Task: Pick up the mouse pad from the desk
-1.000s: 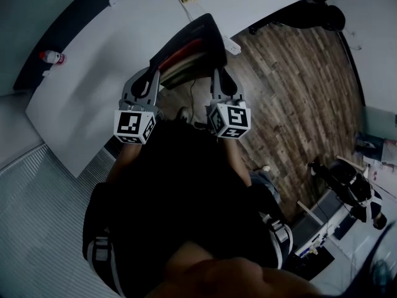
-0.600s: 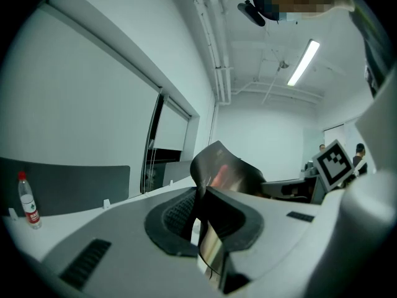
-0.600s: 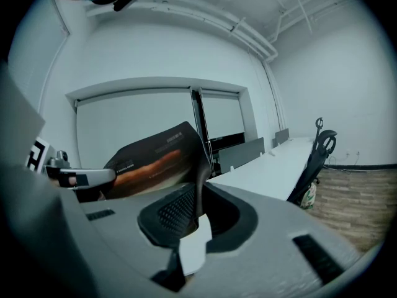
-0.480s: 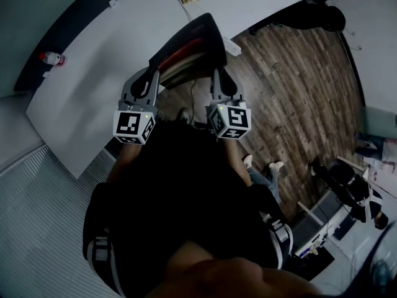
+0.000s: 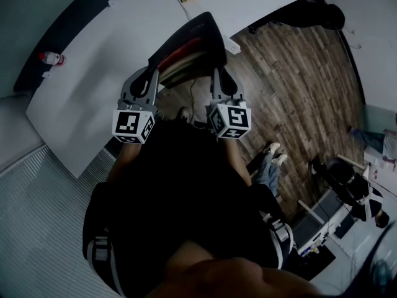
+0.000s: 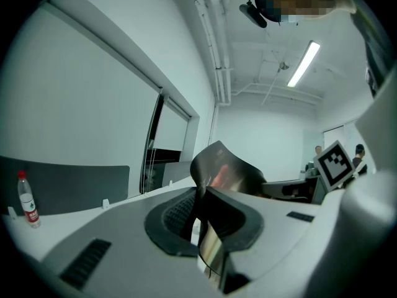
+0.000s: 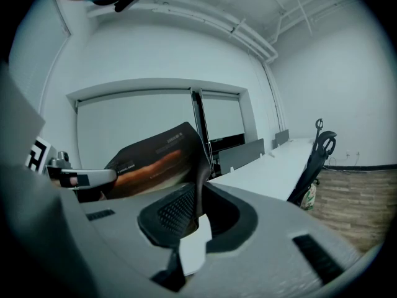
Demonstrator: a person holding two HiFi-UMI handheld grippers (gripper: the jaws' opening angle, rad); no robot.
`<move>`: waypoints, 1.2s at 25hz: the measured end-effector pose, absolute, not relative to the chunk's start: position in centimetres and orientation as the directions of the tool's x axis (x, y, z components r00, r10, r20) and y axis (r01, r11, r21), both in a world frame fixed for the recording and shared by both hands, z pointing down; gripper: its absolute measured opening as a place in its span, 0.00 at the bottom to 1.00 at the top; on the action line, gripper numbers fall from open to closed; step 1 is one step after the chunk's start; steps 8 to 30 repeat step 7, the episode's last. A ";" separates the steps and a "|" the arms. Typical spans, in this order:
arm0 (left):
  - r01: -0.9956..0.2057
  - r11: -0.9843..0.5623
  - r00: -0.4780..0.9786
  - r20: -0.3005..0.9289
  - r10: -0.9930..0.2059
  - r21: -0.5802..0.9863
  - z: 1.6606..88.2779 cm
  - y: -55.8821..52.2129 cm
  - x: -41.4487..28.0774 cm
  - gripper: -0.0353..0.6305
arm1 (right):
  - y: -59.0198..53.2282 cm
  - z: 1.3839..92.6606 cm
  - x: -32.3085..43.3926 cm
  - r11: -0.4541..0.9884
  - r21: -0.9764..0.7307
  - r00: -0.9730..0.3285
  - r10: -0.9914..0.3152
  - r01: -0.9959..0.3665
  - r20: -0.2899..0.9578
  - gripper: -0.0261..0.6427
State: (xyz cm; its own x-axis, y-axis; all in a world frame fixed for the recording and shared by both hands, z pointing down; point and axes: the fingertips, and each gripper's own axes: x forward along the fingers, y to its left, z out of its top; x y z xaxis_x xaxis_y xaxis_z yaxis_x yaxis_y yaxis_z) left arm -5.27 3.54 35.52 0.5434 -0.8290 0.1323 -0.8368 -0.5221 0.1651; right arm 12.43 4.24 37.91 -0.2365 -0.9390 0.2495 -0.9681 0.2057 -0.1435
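Nearest to me, my left claw [image 5: 152,73] and my right claw [image 5: 218,76] reach out side by side, almost level. Both are pressed together on the mouse pad [image 5: 189,42]. The left claw pinches the pad's left end and the right claw pinches its right end. In the left gripper view the thin dark sheet stands edge-on between the pads [image 6: 177,213] and curls away to the right. In the right gripper view it rises from the jaws and spreads to the left, showing a reddish band. The pad hangs bowed between the two claws, up in the air. Beyond and to the left lies the white desk [image 5: 93,61], with a bottle [image 5: 52,57] near its far left edge. To the right is the wooden floor [image 5: 298,85], and a black chair [image 5: 322,14] stands far right.
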 end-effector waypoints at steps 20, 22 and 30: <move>-0.833 -0.527 0.549 0.130 -0.826 0.171 35.6 3.7 -5.0 0.09 | 4.7 38.2 12.7 0.201 -0.145 -0.233 -0.937 -0.969 0.261 0.08; -0.833 -0.527 0.549 0.130 -0.826 0.171 35.6 3.7 -5.0 0.09 | 4.7 38.2 12.7 0.201 -0.145 -0.233 -0.937 -0.969 0.261 0.08; -0.833 -0.527 0.549 0.130 -0.826 0.171 35.6 3.7 -5.0 0.09 | 4.7 38.2 12.7 0.201 -0.145 -0.233 -0.937 -0.969 0.261 0.08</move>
